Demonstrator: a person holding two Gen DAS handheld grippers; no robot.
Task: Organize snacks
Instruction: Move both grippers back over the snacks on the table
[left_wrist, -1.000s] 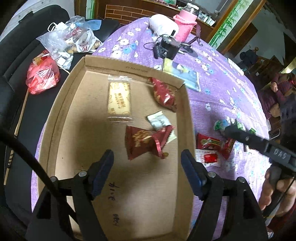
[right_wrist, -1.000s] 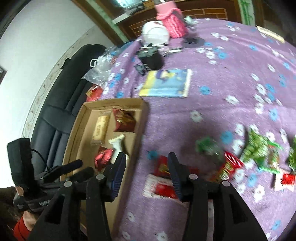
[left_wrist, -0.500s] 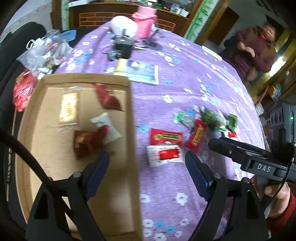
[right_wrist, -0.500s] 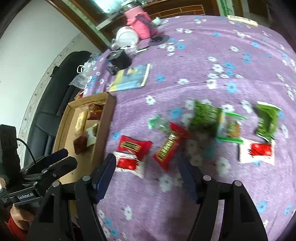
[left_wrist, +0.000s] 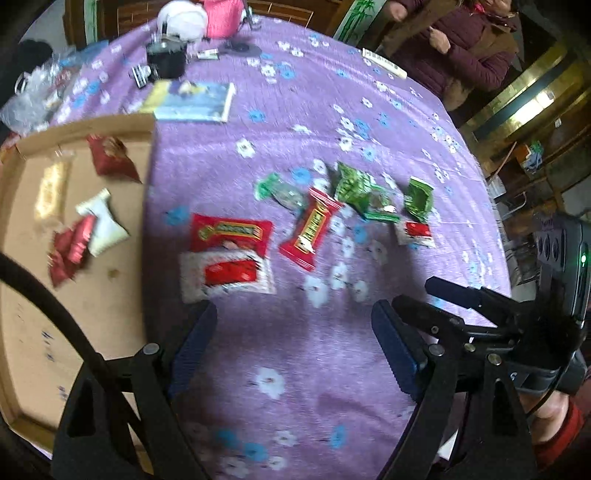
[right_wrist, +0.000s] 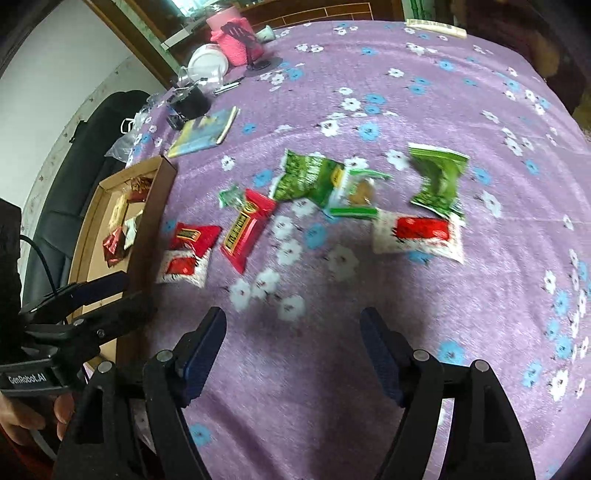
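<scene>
Your left gripper (left_wrist: 291, 347) has its blue-padded jaws spread wide with nothing between them — only the purple flowered tablecloth (left_wrist: 332, 110) shows in the gap. The right gripper's figure says its jaws have just been opening further; your right gripper (right_wrist: 293, 347) likewise stands wide apart and holds nothing, its pads clear of every packet. Both grippers hang tilted down over bare cloth, short of the snacks.

The loose snacks lie in a scatter on the cloth ahead of you. Nearest your left gripper is a white packet with a red panel (left_wrist: 227, 273), and a red rectangular packet with a yellow label (left_wrist: 231, 234) overlaps its far edge. Just beside these lies a long red bar wrapper with gold lettering (left_wrist: 312, 229), set at a slant. Beyond it sit a small green twisted sweet (left_wrist: 279, 190), a crumpled green foil packet (left_wrist: 352, 186) and a second green foil packet (left_wrist: 419, 199), with another white-and-red packet (left_wrist: 415, 232) touching the near edge of that last one.

To your left the shallow brown cardboard tray (left_wrist: 146, 229) already holds four items: a pale yellow biscuit in clear wrap (left_wrist: 50, 188), a dark red packet (left_wrist: 110, 158) near the far corner, a small white sachet (left_wrist: 103, 223) and a shiny dark red wrapper (left_wrist: 70, 251) touching that sachet.

Your right hand (left_wrist: 554, 413) shows at the frame edge, in a red sleeve.
</scene>
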